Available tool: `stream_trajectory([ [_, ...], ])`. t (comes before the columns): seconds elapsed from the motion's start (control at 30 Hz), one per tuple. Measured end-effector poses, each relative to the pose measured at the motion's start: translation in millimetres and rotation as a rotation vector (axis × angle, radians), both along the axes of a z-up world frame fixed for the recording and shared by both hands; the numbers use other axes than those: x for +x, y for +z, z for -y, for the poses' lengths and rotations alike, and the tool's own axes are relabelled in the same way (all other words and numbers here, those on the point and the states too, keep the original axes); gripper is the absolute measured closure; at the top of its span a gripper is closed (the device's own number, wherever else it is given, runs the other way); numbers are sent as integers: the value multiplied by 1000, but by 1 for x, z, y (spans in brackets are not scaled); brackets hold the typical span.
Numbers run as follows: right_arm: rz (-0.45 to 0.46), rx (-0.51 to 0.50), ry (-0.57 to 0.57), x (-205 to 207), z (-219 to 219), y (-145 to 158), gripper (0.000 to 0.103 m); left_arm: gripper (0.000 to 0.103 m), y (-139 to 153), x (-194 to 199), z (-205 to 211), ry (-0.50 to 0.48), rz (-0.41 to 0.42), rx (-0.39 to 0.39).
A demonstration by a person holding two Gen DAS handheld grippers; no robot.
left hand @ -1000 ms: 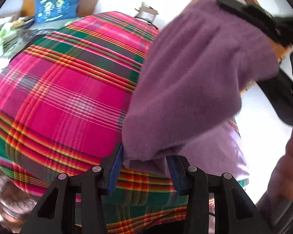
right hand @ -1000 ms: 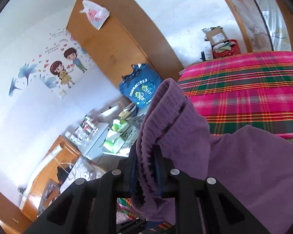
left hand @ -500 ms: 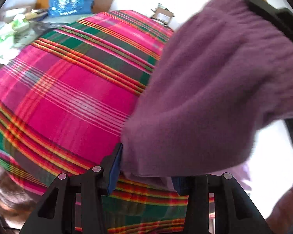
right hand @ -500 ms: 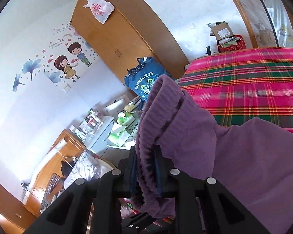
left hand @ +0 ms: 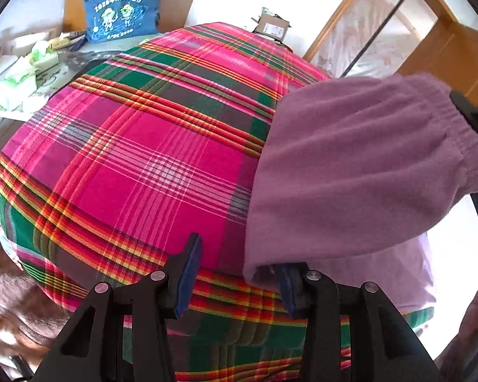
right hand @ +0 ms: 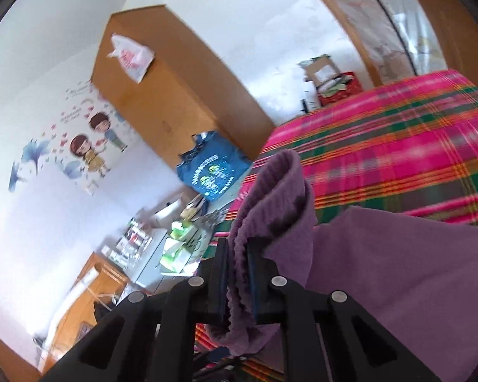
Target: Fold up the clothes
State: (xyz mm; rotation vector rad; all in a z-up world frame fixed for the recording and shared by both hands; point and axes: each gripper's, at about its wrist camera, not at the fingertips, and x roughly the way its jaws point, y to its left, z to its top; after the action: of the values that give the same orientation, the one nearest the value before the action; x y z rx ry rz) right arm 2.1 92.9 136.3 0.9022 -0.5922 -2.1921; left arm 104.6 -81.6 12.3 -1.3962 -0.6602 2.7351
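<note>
My right gripper (right hand: 237, 273) is clamped on the ribbed waistband of the purple trousers (left hand: 360, 165), which hang above the right side of the plaid bed (left hand: 137, 159). My left gripper (left hand: 235, 273) stands spread, the cloth's lower corner draped against its right finger. The trousers stretch lengthwise from that corner up toward the right gripper.

The garment (left hand: 360, 165) hangs over the right part of the bed (left hand: 143, 159), its lower corner draped across the right finger of the left gripper (left hand: 235, 273), whose jaws stand apart. Its ribbed band sits pinched in the right gripper (right hand: 237, 273). Beyond the bed's far edge lies a cardboard box (left hand: 271, 27). Left of the bed stands a cluttered table (left hand: 22, 73), a hanging bag (left hand: 122, 8) behind it against the wardrobe (right hand: 175, 86).
</note>
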Motion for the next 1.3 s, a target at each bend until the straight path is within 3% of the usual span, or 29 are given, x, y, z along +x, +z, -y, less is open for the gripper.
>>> stream_trajectory([
  [0.33,27,22,-139,5,-63,-31,92,57,-10,-6,0,-40,-8,-58],
  [0.57,112,56,-193,1,-89,-69,92,57,-10,-3,-5,-88,-22,-125],
  [0.93,188,121,-227,3,-106,-113,92,57,-9,6,-4,-148,-30,-108],
  [1.17,145,137,-241,9,-107,-100,92,57,-9,9,9,-187,-47,4],
  [1.3,119,200,-246,16,-104,-102,92,57,-3,15,10,-194,-97,-2],
])
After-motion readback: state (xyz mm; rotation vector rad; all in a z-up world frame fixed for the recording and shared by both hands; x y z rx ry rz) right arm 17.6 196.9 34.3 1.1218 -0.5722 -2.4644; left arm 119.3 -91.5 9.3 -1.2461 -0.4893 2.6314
